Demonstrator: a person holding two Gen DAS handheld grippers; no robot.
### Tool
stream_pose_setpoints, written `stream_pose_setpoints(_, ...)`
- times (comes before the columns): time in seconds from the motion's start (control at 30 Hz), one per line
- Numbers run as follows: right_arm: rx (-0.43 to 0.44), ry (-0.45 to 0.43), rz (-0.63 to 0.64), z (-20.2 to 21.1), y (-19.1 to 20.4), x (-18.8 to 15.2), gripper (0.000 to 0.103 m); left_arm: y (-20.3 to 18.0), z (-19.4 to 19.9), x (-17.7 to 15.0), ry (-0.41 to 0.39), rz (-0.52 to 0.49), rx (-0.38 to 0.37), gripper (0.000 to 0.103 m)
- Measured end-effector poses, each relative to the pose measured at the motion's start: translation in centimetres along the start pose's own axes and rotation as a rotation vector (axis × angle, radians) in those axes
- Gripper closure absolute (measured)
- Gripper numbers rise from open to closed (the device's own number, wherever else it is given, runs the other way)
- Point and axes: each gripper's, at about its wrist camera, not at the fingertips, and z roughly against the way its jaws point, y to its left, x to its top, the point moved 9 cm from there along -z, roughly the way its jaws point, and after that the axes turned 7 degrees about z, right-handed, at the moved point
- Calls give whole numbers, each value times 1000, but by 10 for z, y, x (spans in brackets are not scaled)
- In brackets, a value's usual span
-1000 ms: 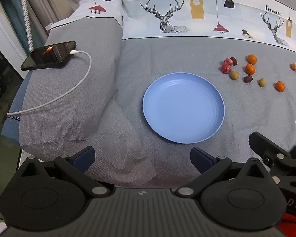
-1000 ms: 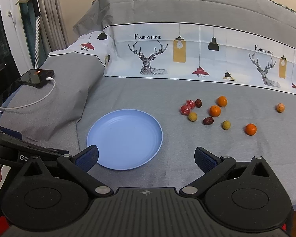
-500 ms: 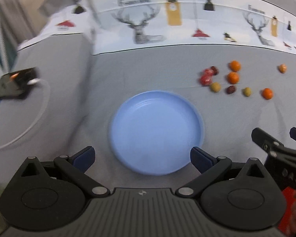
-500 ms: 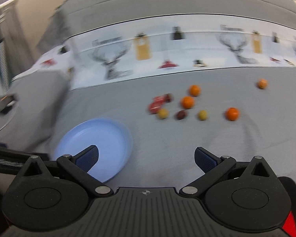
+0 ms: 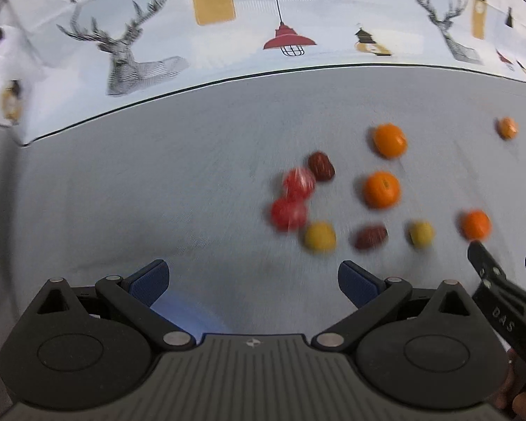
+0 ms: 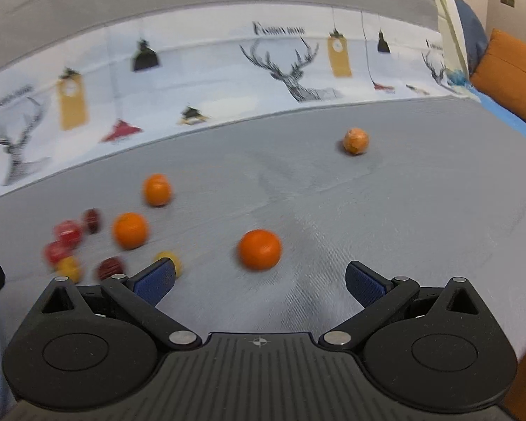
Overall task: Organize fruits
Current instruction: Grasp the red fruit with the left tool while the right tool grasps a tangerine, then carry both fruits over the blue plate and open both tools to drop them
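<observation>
Left gripper (image 5: 252, 279): jaws spread wide, nothing between them, blue pads bare. Just behind its left finger, a sliver of the blue plate (image 5: 189, 312) shows, mostly hidden under the gripper body.

Right gripper (image 6: 259, 280): jaws also spread wide and empty. Its tips show at the right edge of the left wrist view, close to an orange fruit.

Grey bedsheet (image 6: 385, 210) under everything. Views blurred, so fruit detail is soft.

Nearest the right gripper: one orange fruit (image 6: 259, 249), lying just ahead of the gap between the fingers, apart from the rest. A yellow fruit (image 6: 170, 259) sits partly behind the left finger's pad.

Left of that, a loose cluster: dark red fruit (image 6: 110, 268), second yellow fruit (image 6: 68, 268), two bright red fruits (image 6: 63, 242) touching or nearly so, another dark red one (image 6: 92, 220) behind them, two oranges (image 6: 129, 229) further back.

Well apart, far right: a paler, mottled orange fruit (image 6: 356, 141) alone.

Beyond: a printed fabric band (image 6: 228, 80) with deer heads and lamps. Orange cushion (image 6: 512, 77) at far right.
</observation>
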Motion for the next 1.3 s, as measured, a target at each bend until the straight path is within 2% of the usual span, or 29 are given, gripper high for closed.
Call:
stream_pose_setpoints(0.13,-28,37,34,-45,-4,0,1,-3,-41,21,40,9,9,0)
stream_pose_setpoints(0.23,-44,53,46,-63,-8,-4,1,-6,-61,30,56,2,10,0)
stream_pose_setpoints(0.3,-41,17,29,-65,-9,-4,0,-6,-70,34,52,-8,25,0)
stream_pose_setpoints(0.37,-52,9,44,-65,-7,-5,0,-4,-80,33,84,-14,45,0)
stream_pose_setpoints(0.5,-54,-3,44,-64,-7,-3,1,4,-83,27,105,60,14,2)
stream_pose_setpoints(0.53,-57,-5,48,-63,-7,-3,1,4,-82,27,104,67,1,10)
stream_pose_setpoints(0.57,-49,-7,51,-61,-7,-3,3,3,-79,28,97,67,-24,29)
stream_pose_setpoints(0.6,-26,-15,54,-59,-4,-3,12,-1,-74,29,92,58,-46,46)
stream_pose_setpoints(0.63,-19,-35,72,-55,-2,-1,23,-5,-69,30,99,38,-67,70)
stream_pose_setpoints(0.67,-9,-56,96,-52,2,1,58,-8,-66,30,111,26,-67,70)
stream_pose_setpoints(0.7,0,-60,106,-50,3,2,67,-9,-62,29,114,31,-69,70)
stream_pose_setpoints(0.8,23,-63,44,-46,-5,5,68,-11,-42,30,86,45,-110,70)
stream_pose_setpoints(0.9,7,-89,16,-27,-14,15,68,-8,-13,26,44,47,-117,70)
stream_pose_setpoints(1.0,44,-127,1,7,-14,23,68,3,21,10,18,45,-97,70)
stream_pose_setpoints(1.13,145,-162,27,71,-2,25,68,31,74,-31,15,70,-54,70)
stream_pose_setpoints(1.3,303,-181,98,152,29,12,68,80,133,-91,1,119,11,70)
